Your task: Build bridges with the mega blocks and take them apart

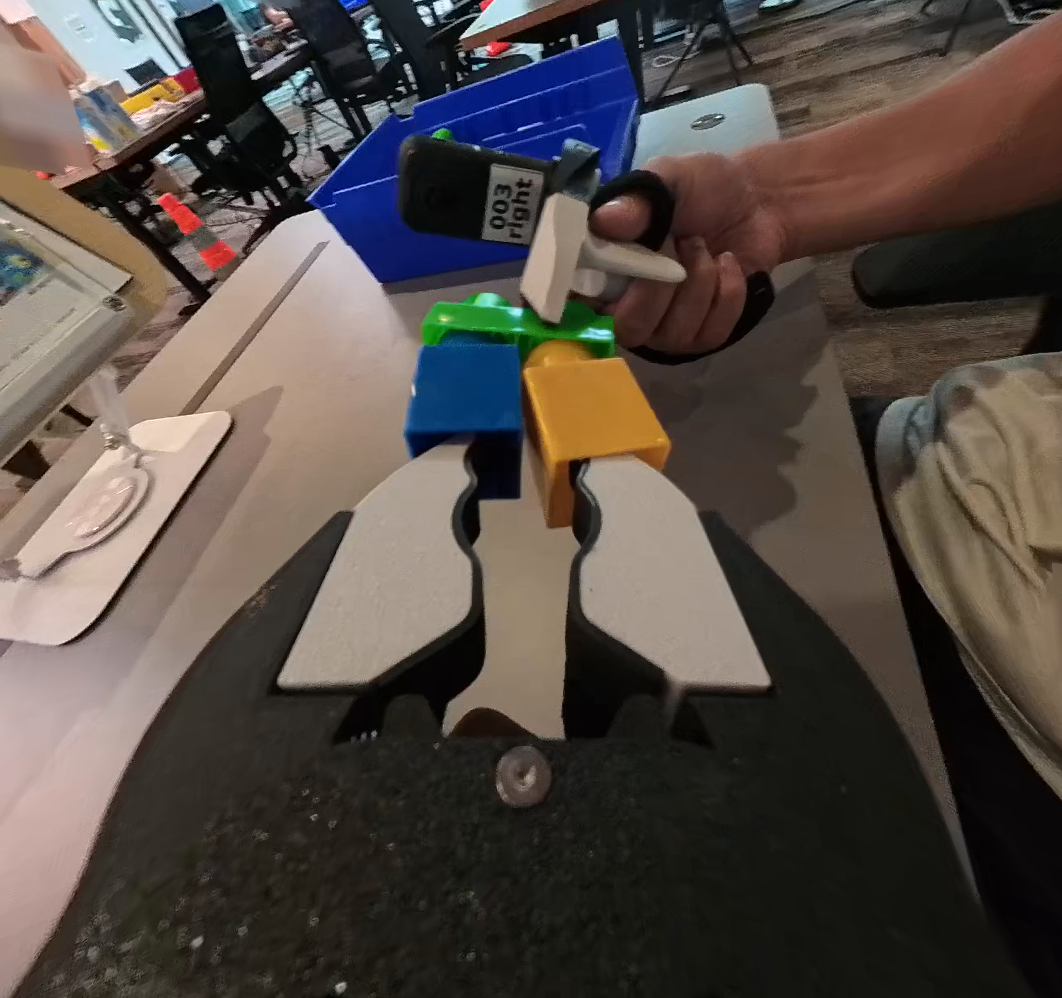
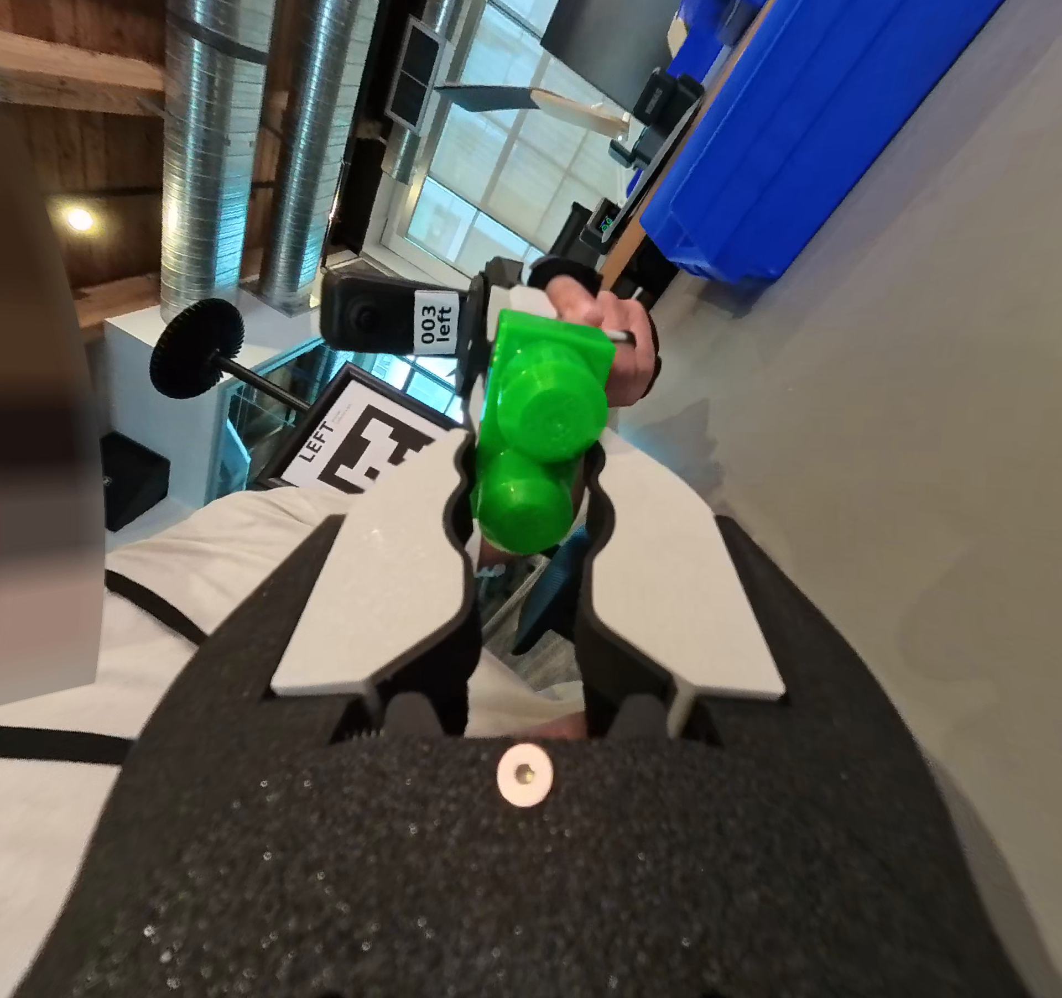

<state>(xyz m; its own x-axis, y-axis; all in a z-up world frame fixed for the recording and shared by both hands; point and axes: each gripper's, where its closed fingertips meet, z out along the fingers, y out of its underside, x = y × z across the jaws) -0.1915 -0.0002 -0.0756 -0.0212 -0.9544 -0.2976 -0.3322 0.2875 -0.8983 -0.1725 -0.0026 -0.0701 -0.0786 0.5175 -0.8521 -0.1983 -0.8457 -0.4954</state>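
Observation:
A small bridge is held in the air over the table (image 1: 299, 373). It is a blue block (image 1: 465, 402) and a yellow block (image 1: 592, 413) side by side, joined at their far ends by a green block (image 1: 488, 321). My left gripper (image 1: 531, 459) is shut on the blue and yellow blocks; its fingertips are hidden at their near ends. My right gripper (image 1: 551, 304) comes in from the right, shut on the green block. In the right wrist view the right gripper (image 2: 526, 488) clamps the green block (image 2: 540, 424), studs facing the camera.
A blue bin (image 1: 517, 126) stands behind the bridge with a green block (image 1: 442, 134) in it; the bin also shows in the right wrist view (image 2: 833, 137). A silver laptop (image 1: 707, 120) lies to its right. A framed board on a stand (image 1: 115, 511) is at the left. A person's leg (image 1: 977, 511) is on the right.

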